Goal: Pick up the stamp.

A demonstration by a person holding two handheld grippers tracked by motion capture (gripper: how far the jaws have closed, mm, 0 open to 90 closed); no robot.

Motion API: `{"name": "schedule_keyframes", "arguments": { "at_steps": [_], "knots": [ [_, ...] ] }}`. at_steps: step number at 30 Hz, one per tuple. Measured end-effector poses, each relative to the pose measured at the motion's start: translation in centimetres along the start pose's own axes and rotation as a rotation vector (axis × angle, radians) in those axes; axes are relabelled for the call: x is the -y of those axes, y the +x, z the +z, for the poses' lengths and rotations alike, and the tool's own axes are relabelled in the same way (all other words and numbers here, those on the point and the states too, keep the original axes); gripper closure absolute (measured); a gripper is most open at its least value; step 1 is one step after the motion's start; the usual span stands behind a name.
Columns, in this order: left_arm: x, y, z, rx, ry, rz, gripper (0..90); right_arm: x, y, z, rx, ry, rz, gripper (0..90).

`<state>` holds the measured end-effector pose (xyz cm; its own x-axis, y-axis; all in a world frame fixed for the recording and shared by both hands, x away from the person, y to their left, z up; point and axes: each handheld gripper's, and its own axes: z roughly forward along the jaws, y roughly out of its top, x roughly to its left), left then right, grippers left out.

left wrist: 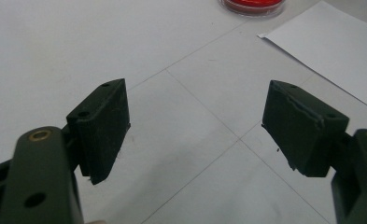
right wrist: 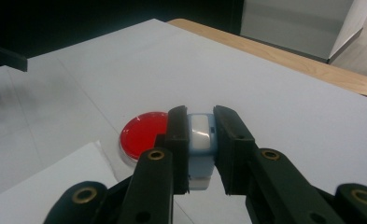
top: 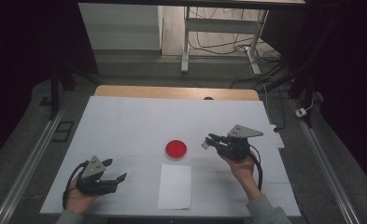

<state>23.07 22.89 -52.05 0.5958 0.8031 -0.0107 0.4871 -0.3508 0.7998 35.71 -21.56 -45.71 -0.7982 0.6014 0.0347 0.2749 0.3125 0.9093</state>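
Note:
A small pale blue and white block [right wrist: 201, 135] is clamped between the jaws of my right gripper [right wrist: 201, 116], held above the table to the right of a round red dish [top: 176, 149]. In the high view this gripper [top: 209, 141] points left toward the dish, with the block [top: 205, 145] at its tip. In the right gripper view the red dish [right wrist: 141, 133] lies just beyond and left of the jaws. My left gripper [top: 117, 169] rests low at the front left, open, with nothing between its pads [left wrist: 104, 126]. A white paper sheet [top: 174, 185] lies just in front of the dish.
A white cover [top: 125, 126] spreads over the table, with a wooden edge [top: 176, 92] at the far side. In the left gripper view the dish [left wrist: 252, 5] and the paper [left wrist: 330, 46] lie ahead to the right. Cables and a desk frame [top: 218, 28] stand on the floor beyond.

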Motion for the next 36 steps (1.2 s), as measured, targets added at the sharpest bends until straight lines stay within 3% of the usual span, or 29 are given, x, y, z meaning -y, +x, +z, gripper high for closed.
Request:
{"name": "schedule_keyframes", "arguments": {
  "at_steps": [19,36],
  "knots": [
    [0.0,0.0,0.1,0.0,0.001,0.001,23.4,-0.5,1.5,-0.4,-0.065,-0.032,0.018,75.4],
    [0.1,-0.1,0.2,-0.001,0.009,0.006,23.4,-0.4,3.2,0.8,-0.145,-0.031,0.035,75.3]
  ]
}}
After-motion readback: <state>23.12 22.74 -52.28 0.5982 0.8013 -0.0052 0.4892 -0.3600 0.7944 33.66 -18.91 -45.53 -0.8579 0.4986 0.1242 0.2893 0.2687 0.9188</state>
